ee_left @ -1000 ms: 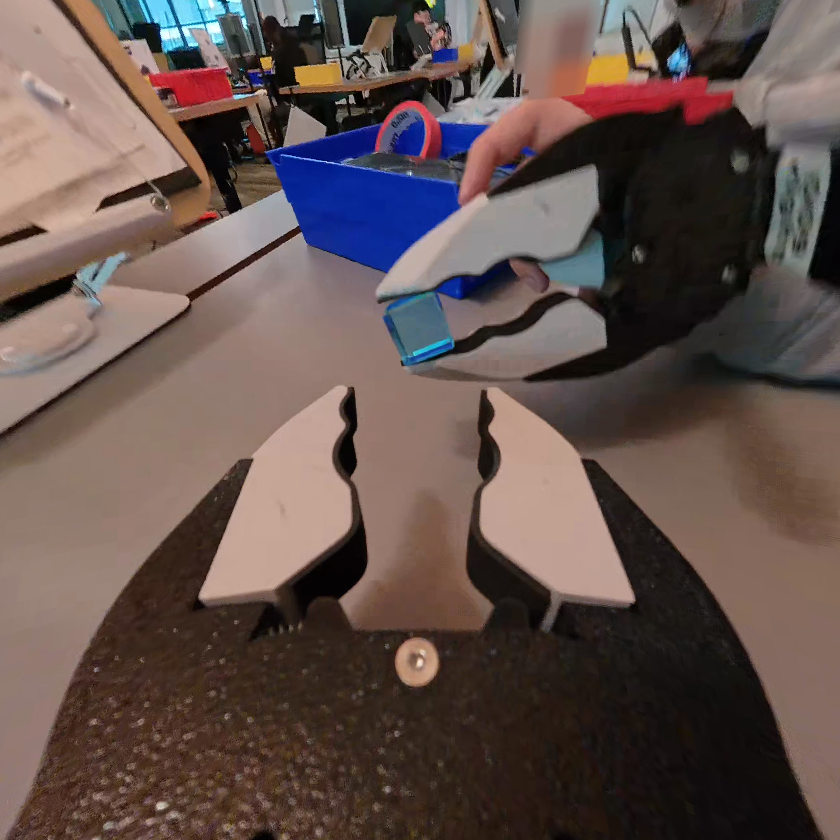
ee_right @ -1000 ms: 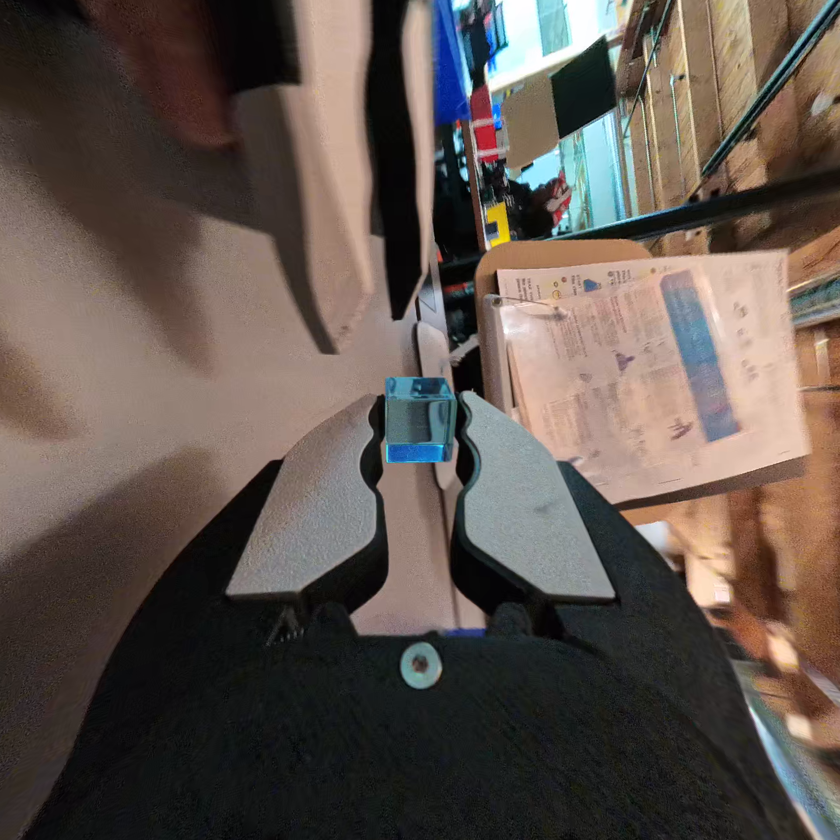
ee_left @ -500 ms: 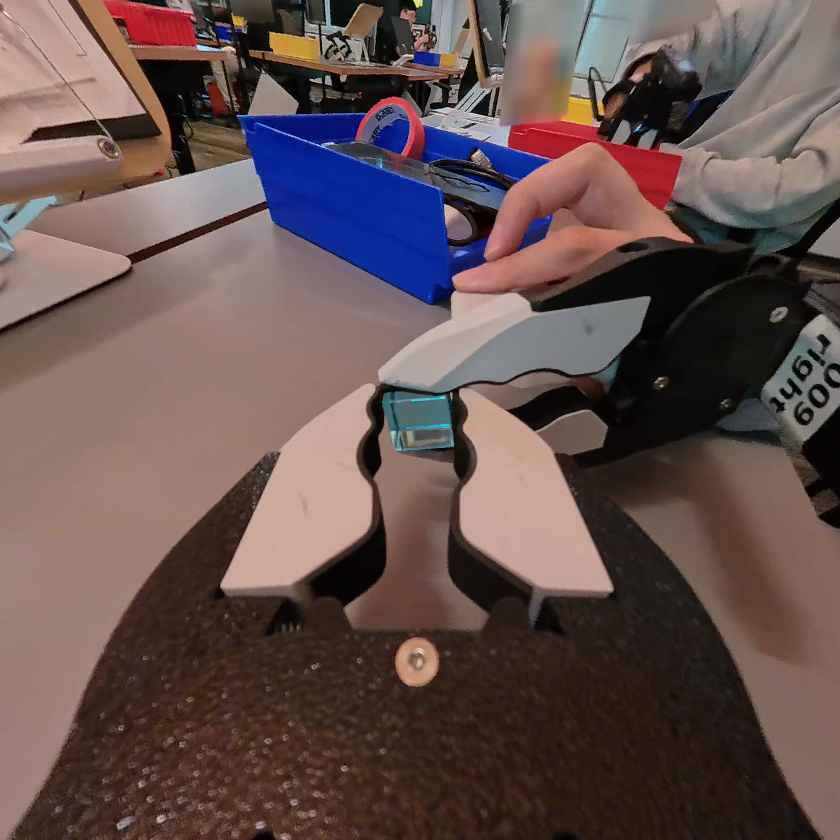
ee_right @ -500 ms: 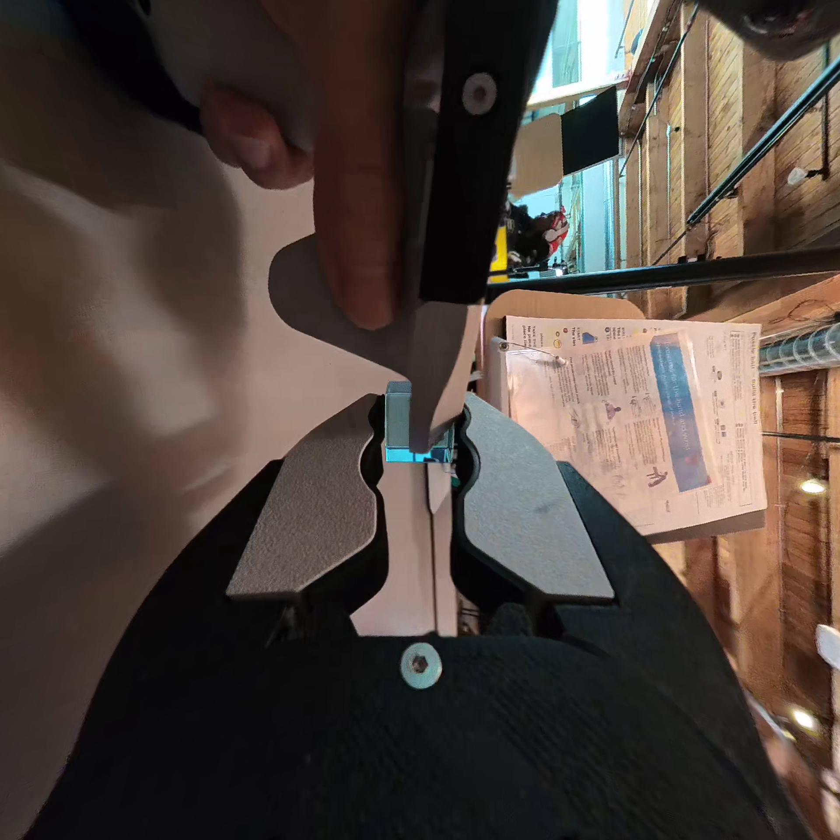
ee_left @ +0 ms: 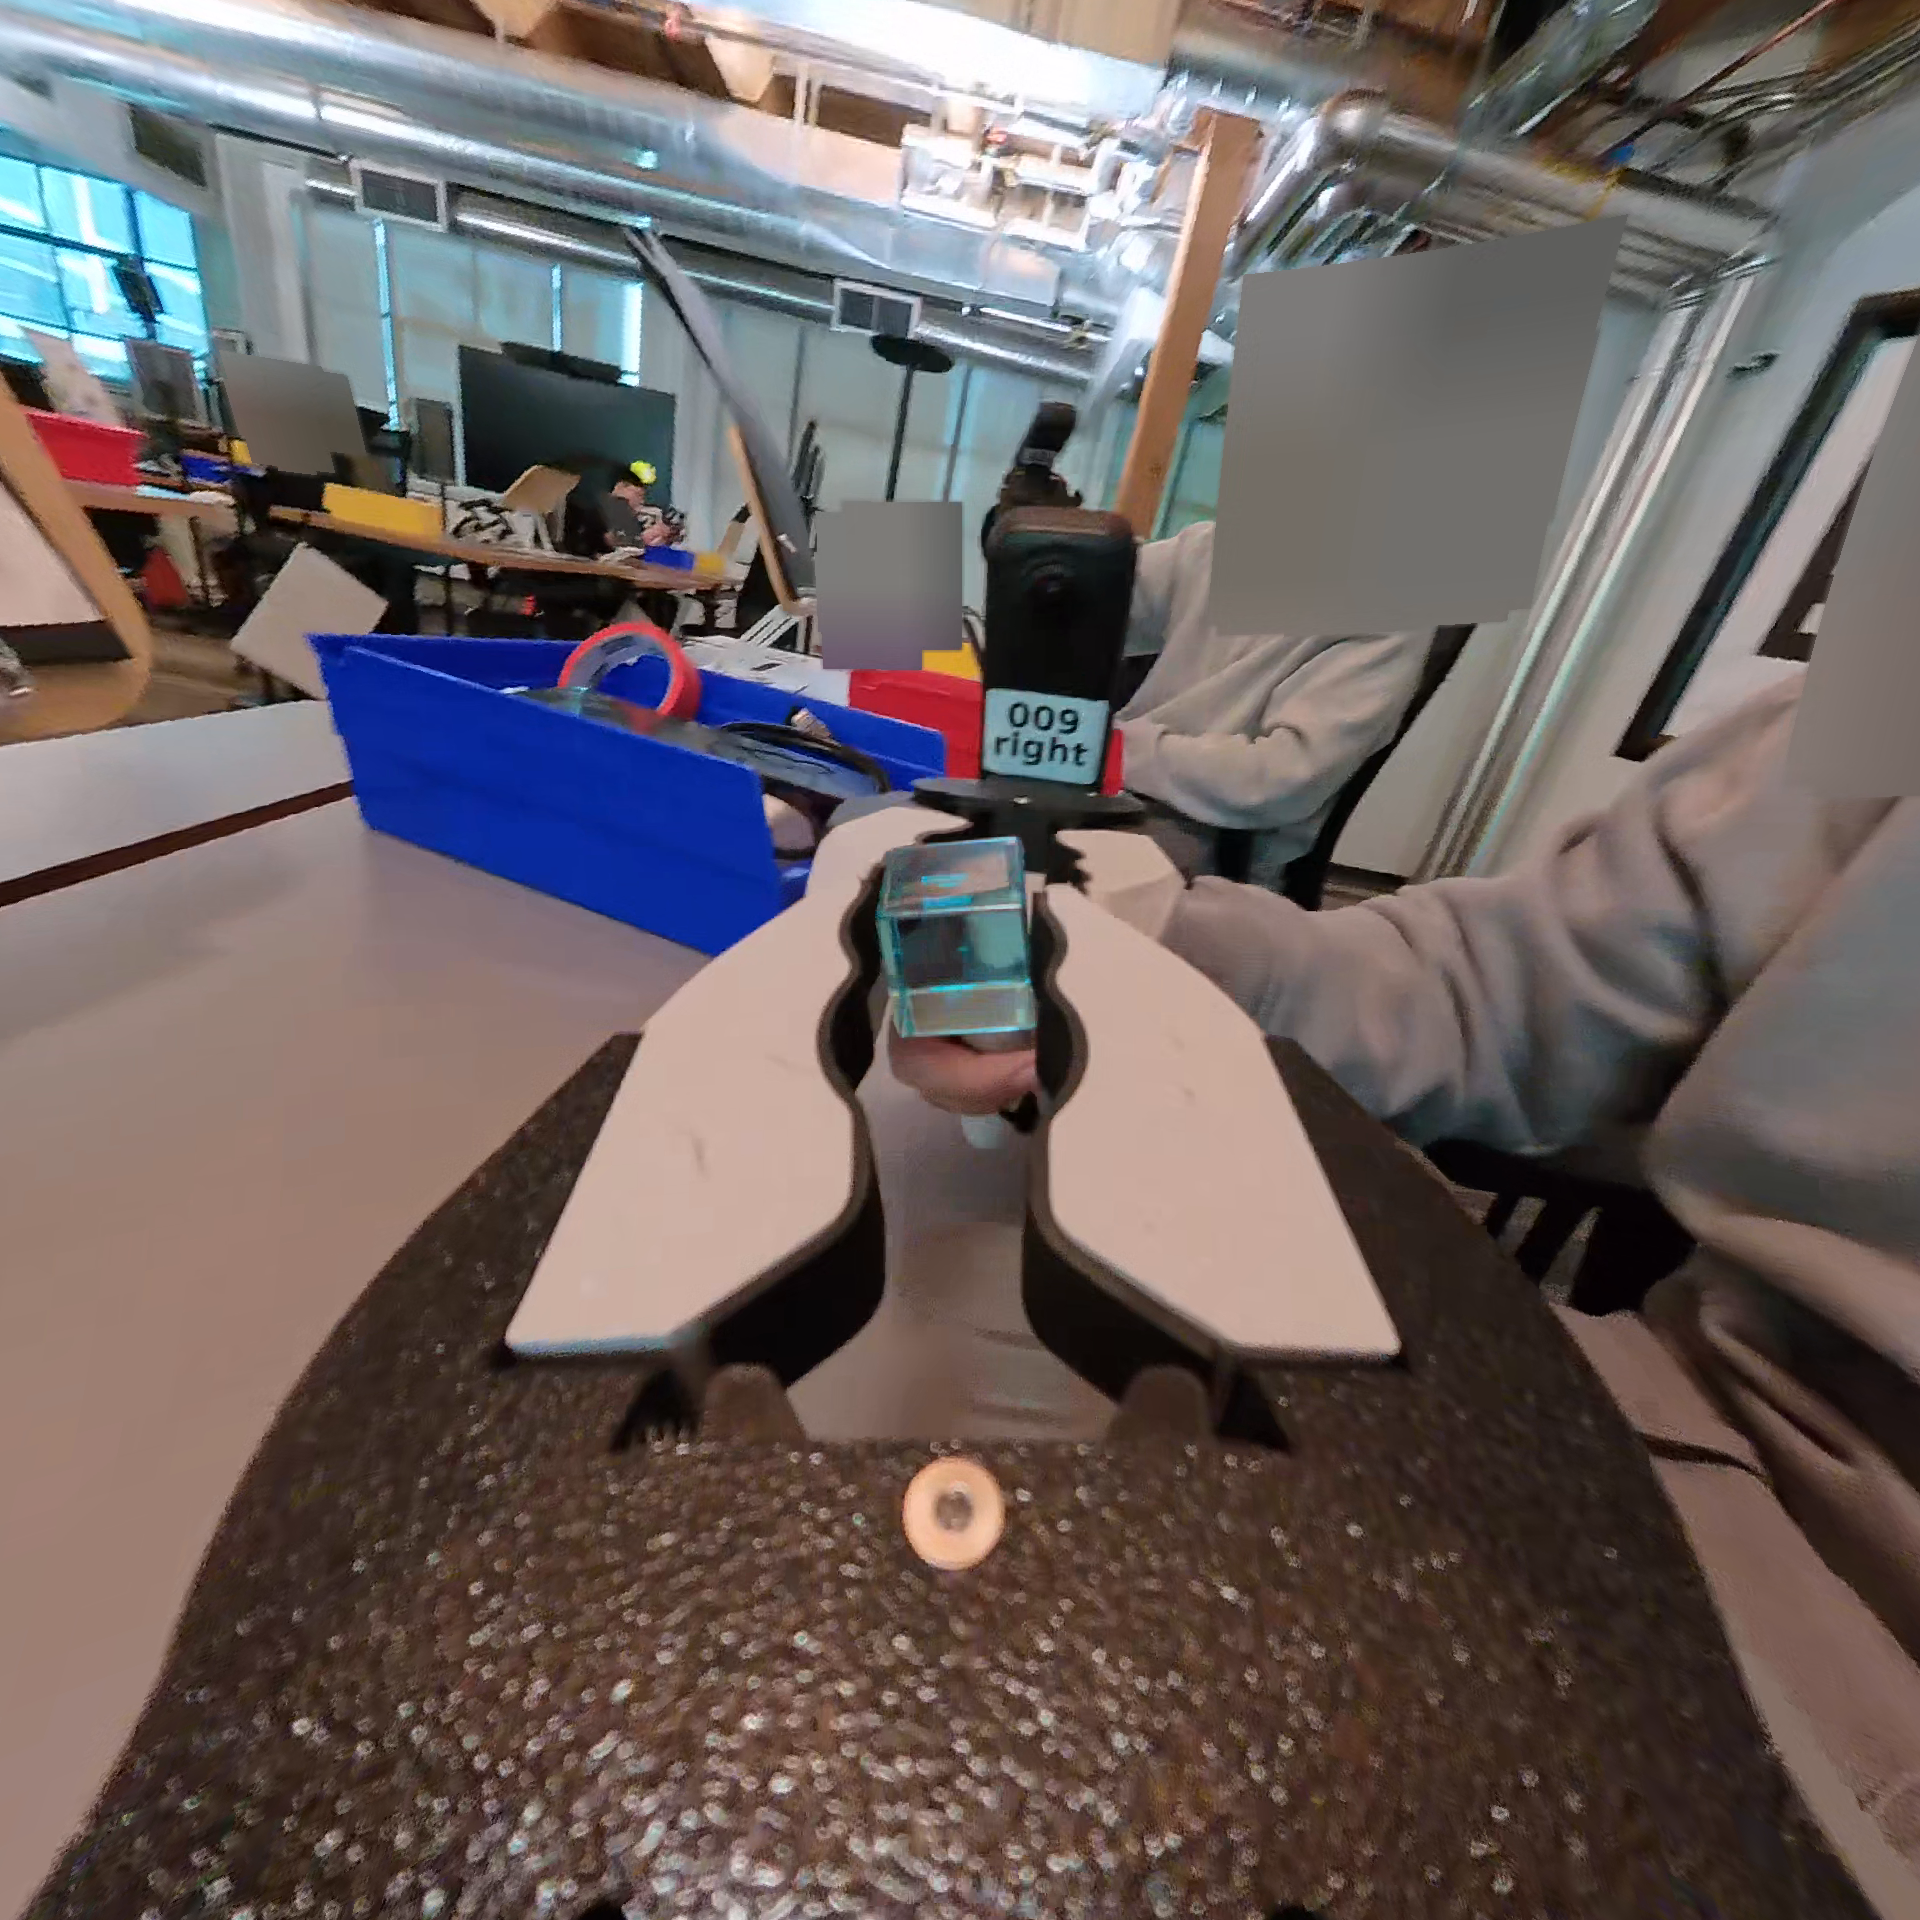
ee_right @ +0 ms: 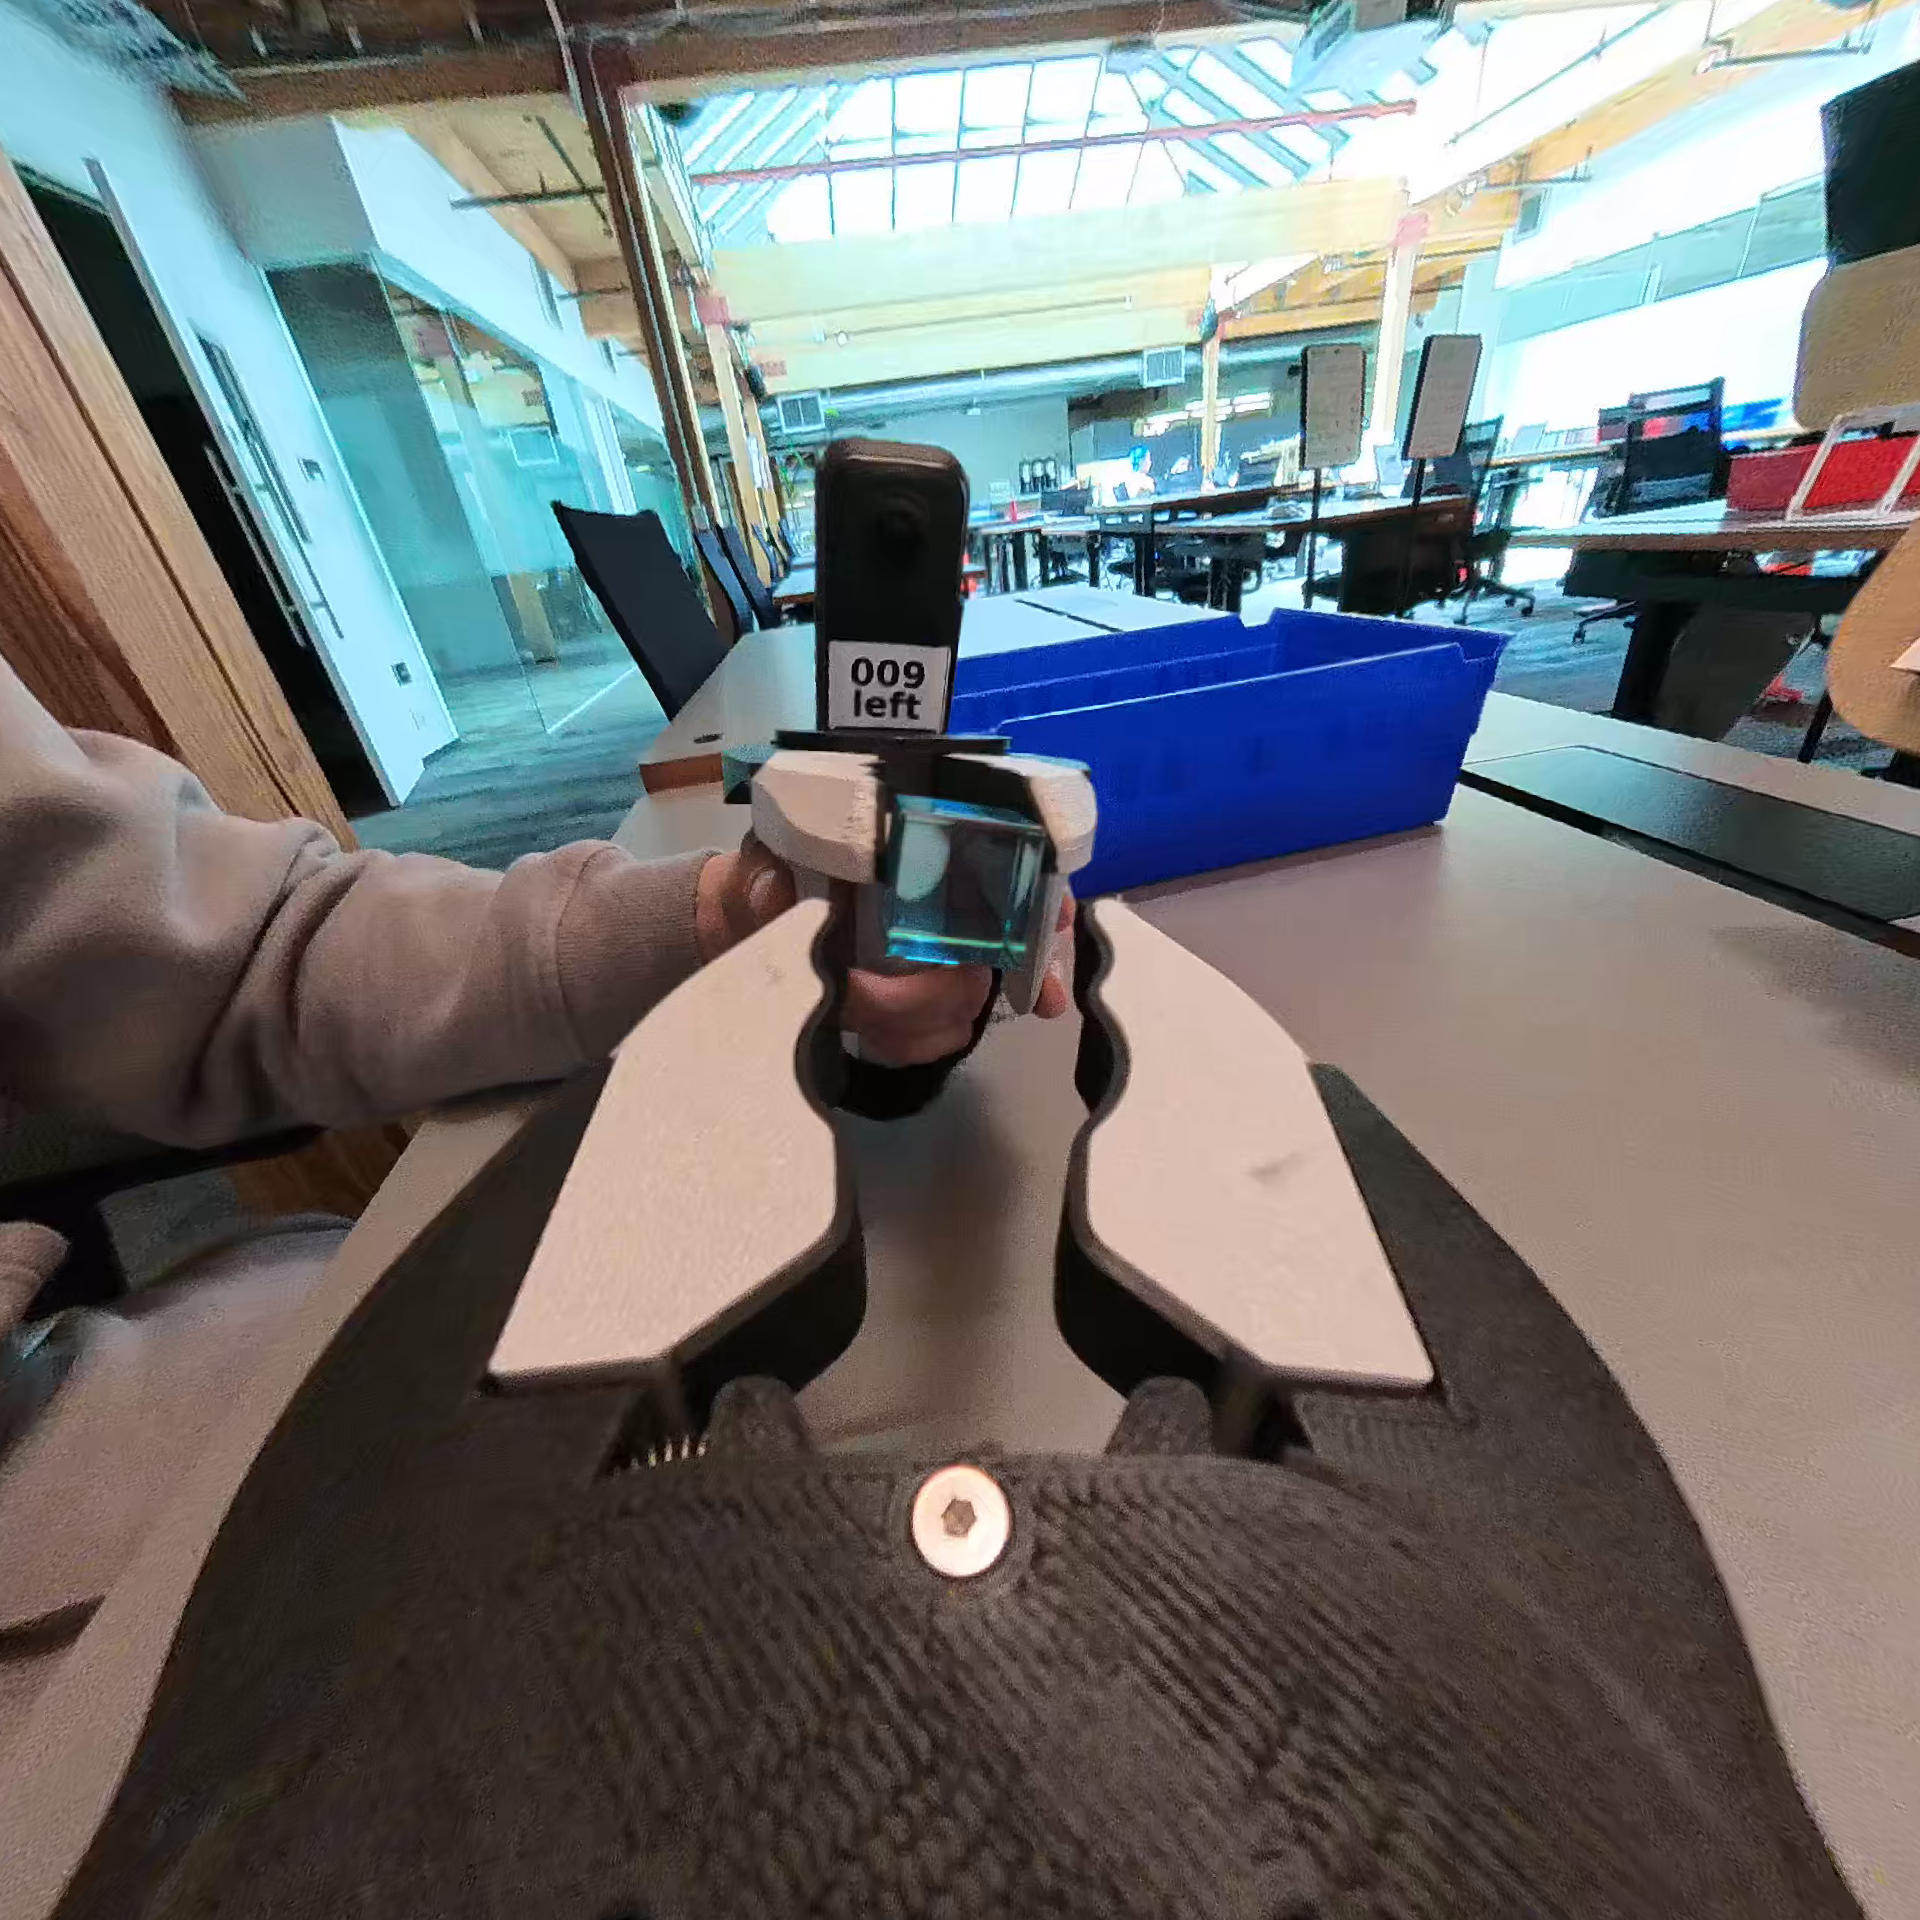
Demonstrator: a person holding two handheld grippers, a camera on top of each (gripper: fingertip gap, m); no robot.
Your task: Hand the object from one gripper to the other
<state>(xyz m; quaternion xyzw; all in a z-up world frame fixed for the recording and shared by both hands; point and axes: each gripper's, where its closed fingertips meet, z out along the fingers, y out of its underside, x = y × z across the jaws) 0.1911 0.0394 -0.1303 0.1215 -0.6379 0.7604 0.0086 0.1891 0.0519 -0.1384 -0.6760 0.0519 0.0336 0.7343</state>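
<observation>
Cube: small clear blue-tinted plastic cube (ee_left: 958, 935), pinched at fingertips of left gripper (ee_left: 951, 940), lifted above grey table (ee_left: 312, 1039).
Left fingers: closed on cube, likely so handover holds.
Right gripper (ee_right: 951, 997): fingers spread, empty, facing cube.
Bin: blue plastic bin (ee_left: 561, 769), holding red tape roll (ee_left: 629, 665) and dark cables.

1. The left gripper (ee_left: 951, 940) has a black, grainy, sparkling body and two pale grey fingers (ee_left: 727, 1122) with wavy black inner edges.
2. A round silver screw (ee_left: 953, 1510) sits at 6 o'clock from the fingers.
3. The right gripper (ee_right: 961, 997) looks the same; its screw (ee_right: 960, 1521) has a hexagon socket.
4. Each gripper carries a black camera (ee_right: 889, 561) with a white label (ee_right: 886, 687).
5. The person wears a light grey sleeve (ee_right: 312, 966).
</observation>
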